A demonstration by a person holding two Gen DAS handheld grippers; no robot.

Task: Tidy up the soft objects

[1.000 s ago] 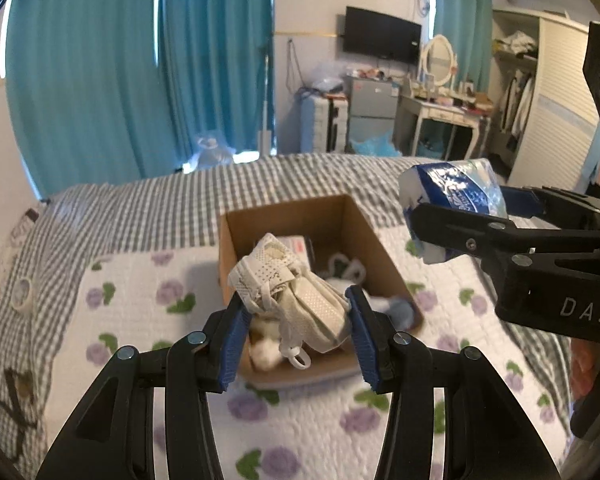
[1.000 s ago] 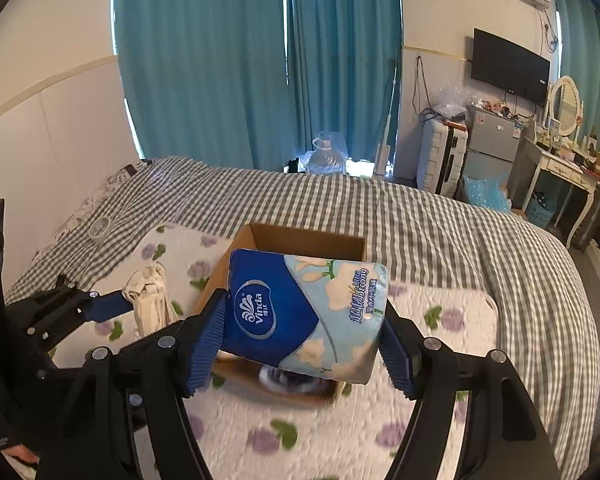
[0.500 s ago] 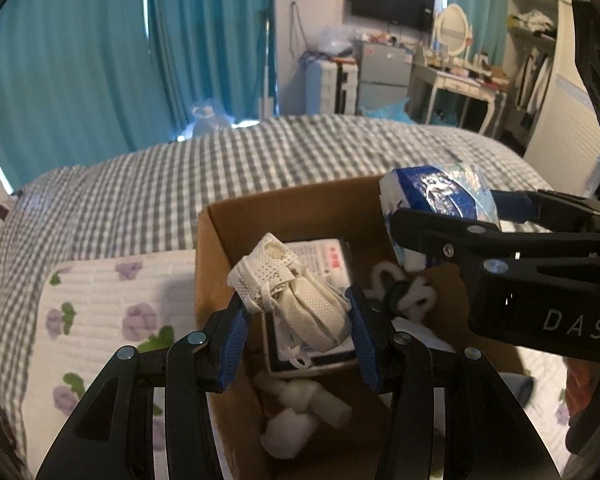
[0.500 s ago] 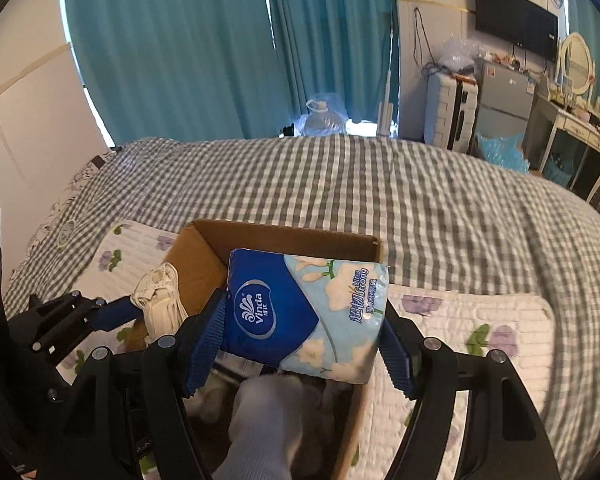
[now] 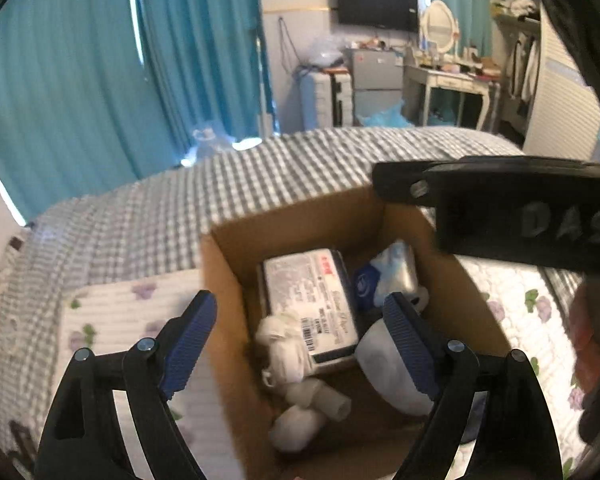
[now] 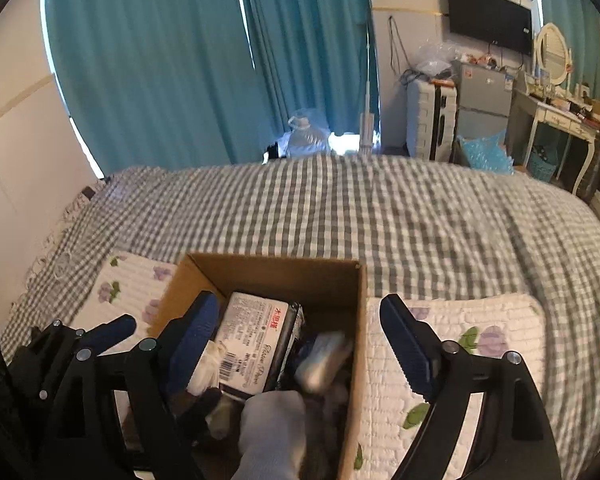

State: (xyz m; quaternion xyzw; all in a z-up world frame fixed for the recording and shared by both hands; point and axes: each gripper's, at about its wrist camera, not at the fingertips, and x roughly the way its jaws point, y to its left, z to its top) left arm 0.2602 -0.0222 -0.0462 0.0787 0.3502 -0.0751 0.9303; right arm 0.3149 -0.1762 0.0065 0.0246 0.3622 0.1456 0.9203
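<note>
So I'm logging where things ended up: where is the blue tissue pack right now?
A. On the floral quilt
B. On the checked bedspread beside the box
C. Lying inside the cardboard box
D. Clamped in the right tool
C: the blue tissue pack lies inside the cardboard box, beside a flat white packet.

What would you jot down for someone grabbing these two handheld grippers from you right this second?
Left gripper: jaws have just opened, nothing between them; the white fabric bundle lies in the cardboard box.
Right gripper: jaws have just opened, empty; the blue tissue pack lies in the box beside the flat wrapped packet.
Both grippers are above the box, which sits on the floral quilt.
Done: both items dropped in.
Left: pull both grippers clear; no other loose soft things show on the bed.
</note>
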